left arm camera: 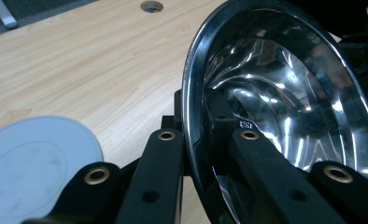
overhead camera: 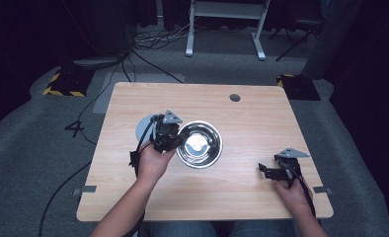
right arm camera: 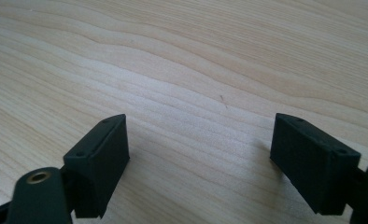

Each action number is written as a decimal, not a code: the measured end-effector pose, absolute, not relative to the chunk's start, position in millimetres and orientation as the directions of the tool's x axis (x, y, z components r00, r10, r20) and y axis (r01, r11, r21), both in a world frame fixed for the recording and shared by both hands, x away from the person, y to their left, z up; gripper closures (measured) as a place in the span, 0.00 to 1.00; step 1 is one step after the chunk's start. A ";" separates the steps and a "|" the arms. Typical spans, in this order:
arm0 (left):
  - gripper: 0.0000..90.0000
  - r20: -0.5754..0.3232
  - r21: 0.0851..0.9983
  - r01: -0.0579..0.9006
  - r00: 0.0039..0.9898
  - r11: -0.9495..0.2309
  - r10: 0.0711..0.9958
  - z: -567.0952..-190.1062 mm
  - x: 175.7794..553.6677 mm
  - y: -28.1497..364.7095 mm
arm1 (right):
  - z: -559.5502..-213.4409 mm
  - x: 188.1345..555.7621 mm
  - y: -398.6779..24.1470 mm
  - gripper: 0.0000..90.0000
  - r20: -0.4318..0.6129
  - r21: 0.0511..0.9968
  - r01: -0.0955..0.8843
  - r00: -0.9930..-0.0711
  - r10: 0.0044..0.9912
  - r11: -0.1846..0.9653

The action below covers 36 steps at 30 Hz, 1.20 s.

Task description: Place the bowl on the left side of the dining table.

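At frame centre the left gripper (overhead camera: 175, 139) pinches the rim of the steel bowl (overhead camera: 199, 144), which could slip and clatter onto the worktop (overhead camera: 261, 128), while the right gripper (overhead camera: 267, 171), lower right, gapes empty.

left tool (overhead camera: 175, 138): black, brass rivets, grey triangular plate, black cable | right tool (overhead camera: 267, 171): same build

Your left gripper (overhead camera: 175, 139) pinches the steel bowl (overhead camera: 199, 144) by its rim, with the grey disc (overhead camera: 144, 129) just behind it. Bare table (overhead camera: 252, 123) lies open around your right gripper (overhead camera: 264, 171), jaws spread wide.
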<state>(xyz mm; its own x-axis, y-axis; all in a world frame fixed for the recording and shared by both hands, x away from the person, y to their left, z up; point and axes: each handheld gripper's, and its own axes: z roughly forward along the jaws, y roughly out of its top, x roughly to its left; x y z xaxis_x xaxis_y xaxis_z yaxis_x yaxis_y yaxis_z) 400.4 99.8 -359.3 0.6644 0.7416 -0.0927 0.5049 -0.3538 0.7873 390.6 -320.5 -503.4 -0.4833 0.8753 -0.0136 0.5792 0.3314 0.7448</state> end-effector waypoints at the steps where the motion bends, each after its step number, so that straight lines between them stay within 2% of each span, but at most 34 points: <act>1: 0.96 -0.092 0.786 0.506 0.664 -0.355 0.742 -358.3 402.7 100.7 | -503.4 390.6 -320.6 0.22 -0.014 0.744 0.579 -0.483 0.875 0.332; 11: 0.96 -0.096 0.796 0.512 0.631 -0.321 0.770 -349.3 419.6 107.0 | -503.4 390.9 -320.9 0.21 -0.016 0.744 0.579 -0.484 0.875 0.334; 14: 0.96 -0.055 0.796 0.497 0.628 -0.345 0.776 -346.9 424.3 106.8 | -503.4 390.8 -320.9 0.21 -0.017 0.744 0.579 -0.484 0.875 0.334; 25: 0.96 -0.148 0.790 0.555 0.587 -0.262 0.796 -354.8 454.7 129.6 | -503.4 390.9 -320.9 0.21 -0.016 0.744 0.579 -0.483 0.875 0.333; 32: 0.95 -0.155 0.779 0.580 0.548 -0.239 0.822 -357.4 469.0 143.3 | -503.4 390.9 -320.8 0.21 -0.015 0.744 0.580 -0.483 0.876 0.332; 36: 0.95 -0.191 0.771 0.604 0.521 -0.202 0.832 -360.8 477.7 152.0 | -503.4 390.8 -320.7 0.21 -0.014 0.744 0.580 -0.483 0.876 0.332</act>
